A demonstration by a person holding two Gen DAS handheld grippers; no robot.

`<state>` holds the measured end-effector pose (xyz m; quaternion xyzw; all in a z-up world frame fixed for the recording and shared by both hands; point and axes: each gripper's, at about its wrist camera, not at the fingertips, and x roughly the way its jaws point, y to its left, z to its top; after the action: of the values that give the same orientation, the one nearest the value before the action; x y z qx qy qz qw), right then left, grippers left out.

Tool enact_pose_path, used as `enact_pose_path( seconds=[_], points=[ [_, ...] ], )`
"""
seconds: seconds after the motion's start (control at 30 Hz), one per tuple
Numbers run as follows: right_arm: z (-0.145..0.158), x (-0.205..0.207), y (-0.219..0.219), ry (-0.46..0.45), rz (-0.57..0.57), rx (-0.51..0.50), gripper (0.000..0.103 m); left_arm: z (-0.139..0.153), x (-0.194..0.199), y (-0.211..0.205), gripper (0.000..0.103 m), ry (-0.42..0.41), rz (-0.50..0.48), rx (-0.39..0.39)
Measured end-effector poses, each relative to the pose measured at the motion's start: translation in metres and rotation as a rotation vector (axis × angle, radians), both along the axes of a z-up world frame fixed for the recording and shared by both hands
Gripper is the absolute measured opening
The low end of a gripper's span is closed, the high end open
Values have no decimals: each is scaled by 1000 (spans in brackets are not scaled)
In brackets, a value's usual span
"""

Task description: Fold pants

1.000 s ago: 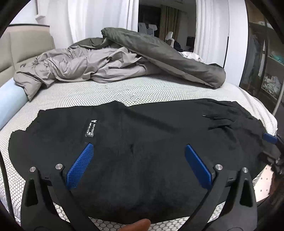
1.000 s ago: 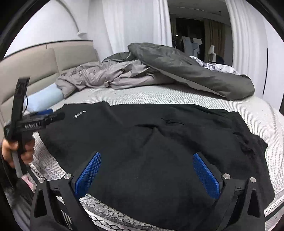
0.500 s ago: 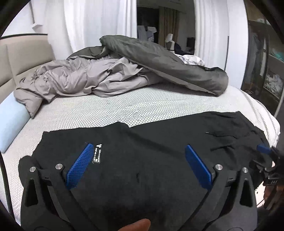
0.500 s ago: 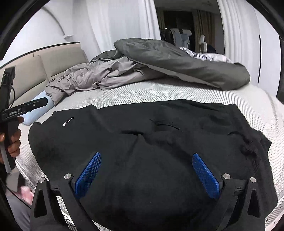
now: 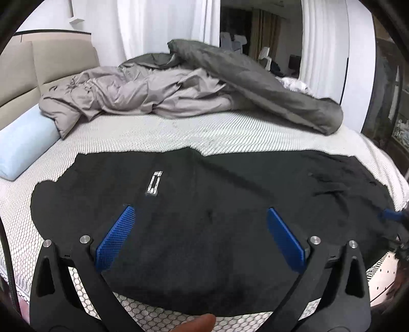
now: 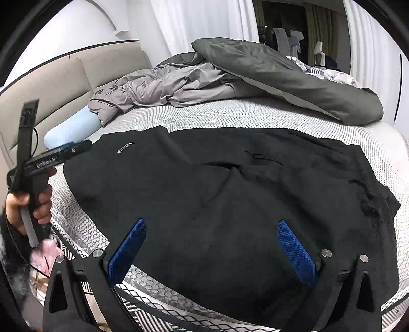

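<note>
Honeycomb-pattern bed [image 5: 194, 135] w/ black pants [image 5: 204, 204] spread flat near edge; left gripper [image 5: 202, 229] & right gripper [image 6: 212, 242] jaws wide apart, holding nothing.

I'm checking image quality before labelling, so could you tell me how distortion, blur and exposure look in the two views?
Left wrist view: strong fisheye bending, dark corners, slight softness on the pants label; the black fabric shows little detail. Right wrist view: same curving of the bed, sharper, with the curtains bright.

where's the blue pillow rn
The pillow lies at the left edge of the bed in both views, against the headboard, under the grey duvet's end.
</note>
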<state>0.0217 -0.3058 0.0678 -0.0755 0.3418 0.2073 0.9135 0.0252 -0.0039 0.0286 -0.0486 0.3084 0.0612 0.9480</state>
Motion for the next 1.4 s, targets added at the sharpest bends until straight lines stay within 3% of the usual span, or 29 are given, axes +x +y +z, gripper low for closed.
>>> enact_pose_path(
  seconds=[0.2, 0.3, 0.4, 0.57, 0.8, 1.07, 1.17, 1.3, 1.4],
  points=[
    [-10, -5, -11, 6, -26, -3, 103, -24, -19, 0, 102, 24, -32, 69],
    [-13, -6, -14, 28, -71, 14, 103, -37, -33, 3, 102, 29, -70, 19],
    [-15, -18, -20, 17, -155, 1, 103, -45, -47, -2, 102, 63, -73, 44],
    [-10, -40, -29, 25, -214, 19, 103, -40, -72, -7, 102, 85, -106, 70],
    [16, -38, -27, -10, -269, 2, 103, -29, -97, 2, 102, 81, -143, 104],
    [32, -33, -22, -31, -300, -29, 103, -38, -94, 51, 102, 96, -72, -4],
    [30, -33, -24, -44, -305, -25, 103, -41, -94, 80, 102, 105, -1, -57],
    [31, -40, -45, -65, -284, 82, 103, -48, -107, 139, 102, 111, 127, -153],
    [29, -47, -61, -90, -281, 109, 103, -58, -114, 183, 100, 126, 225, -216]
  ],
)
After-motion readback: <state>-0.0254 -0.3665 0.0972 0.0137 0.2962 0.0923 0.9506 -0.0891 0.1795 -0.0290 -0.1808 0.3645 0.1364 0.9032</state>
